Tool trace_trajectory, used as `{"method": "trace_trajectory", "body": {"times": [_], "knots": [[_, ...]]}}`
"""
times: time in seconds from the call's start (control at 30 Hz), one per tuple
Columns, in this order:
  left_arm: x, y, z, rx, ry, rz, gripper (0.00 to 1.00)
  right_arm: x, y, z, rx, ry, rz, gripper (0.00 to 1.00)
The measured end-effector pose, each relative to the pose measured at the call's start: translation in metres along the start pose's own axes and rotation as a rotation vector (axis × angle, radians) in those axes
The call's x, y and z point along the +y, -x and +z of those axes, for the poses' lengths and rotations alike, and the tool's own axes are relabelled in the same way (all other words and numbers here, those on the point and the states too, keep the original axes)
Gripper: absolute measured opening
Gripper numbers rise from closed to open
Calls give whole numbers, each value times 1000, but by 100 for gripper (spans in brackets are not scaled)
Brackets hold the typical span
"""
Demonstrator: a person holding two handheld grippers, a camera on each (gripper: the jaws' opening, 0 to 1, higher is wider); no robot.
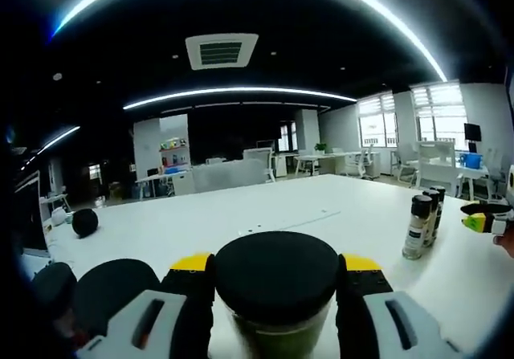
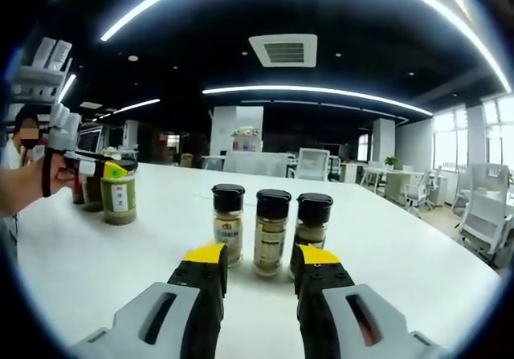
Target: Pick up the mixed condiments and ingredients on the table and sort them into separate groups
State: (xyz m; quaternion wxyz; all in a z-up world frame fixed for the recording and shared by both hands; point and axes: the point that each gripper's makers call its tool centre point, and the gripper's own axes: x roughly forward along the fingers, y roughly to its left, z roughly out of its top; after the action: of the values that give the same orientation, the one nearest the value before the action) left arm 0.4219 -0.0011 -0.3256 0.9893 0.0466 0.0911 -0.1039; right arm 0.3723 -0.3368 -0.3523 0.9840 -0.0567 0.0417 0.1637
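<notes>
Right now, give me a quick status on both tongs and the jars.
Left tongs shut on green-filled jar. Right tongs open, empty, facing three spice jars in a row. Nothing blocking on the table.

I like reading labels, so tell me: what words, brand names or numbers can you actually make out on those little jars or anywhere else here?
None can be read.
Three black-capped spice jars on the white table: labels with print, too small and blurred.
Green-filled jar in the left gripper: pale label, blurred.
Black-capped bottles in the left gripper view: white label, print too small.
Right gripper: no text.
</notes>
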Motion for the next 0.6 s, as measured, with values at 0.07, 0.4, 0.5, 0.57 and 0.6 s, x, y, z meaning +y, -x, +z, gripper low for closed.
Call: {"method": "trace_trajectory", "body": {"times": [0.07,0.4,0.5,0.57,0.6], "knots": [[1,2,-1,-7,8,1,60,0,0,0,2,5,0,34],[3,6,-4,-9,26,35,60,10,-3,1,5,12,17,34],[3,6,-4,-12,18,36,60,11,-4,1,11,20,19,34],[4,5,-5,-10,16,36,60,12,-4,1,11,18,21,34],[4,5,-5,-11,14,37,60,12,-4,1,11,17,22,34]]}}
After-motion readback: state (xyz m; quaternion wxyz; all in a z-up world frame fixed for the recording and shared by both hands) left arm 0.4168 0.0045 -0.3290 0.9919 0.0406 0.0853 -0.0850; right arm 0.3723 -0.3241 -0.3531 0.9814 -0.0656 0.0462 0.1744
